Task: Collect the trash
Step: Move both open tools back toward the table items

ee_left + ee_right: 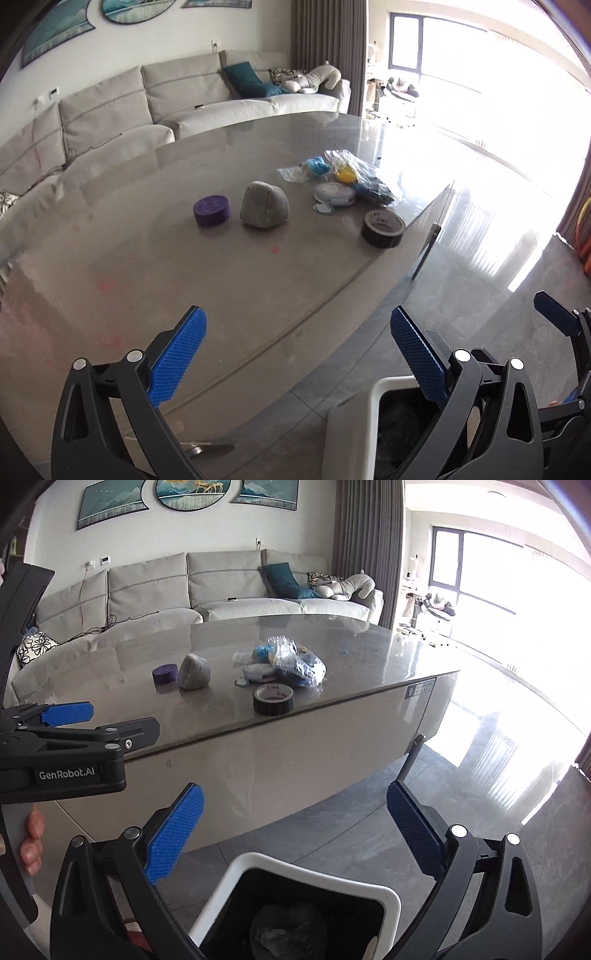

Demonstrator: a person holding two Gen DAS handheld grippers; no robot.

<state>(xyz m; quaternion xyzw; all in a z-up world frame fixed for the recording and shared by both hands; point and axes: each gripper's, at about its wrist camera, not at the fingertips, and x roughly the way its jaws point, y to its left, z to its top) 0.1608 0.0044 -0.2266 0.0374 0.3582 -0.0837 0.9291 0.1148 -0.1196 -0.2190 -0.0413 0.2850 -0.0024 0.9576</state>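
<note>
glossy table (332, 635); crinkly clear plastic bag (295, 657); cloth sofa (221, 579).

The left gripper (297, 347) was held wide open above the near edge of the glossy grey table (221, 280), nothing gripped between its blue textured pads (177, 362). Farther back were seen a purple ribbed disc (212, 210), a grey stone-shaped lump (264, 205) just beside it, a crumpled clear plastic bag (354, 177) and a black tape roll (383, 229). A white-rimmed bin (354, 417) was glimpsed below right.
</note>
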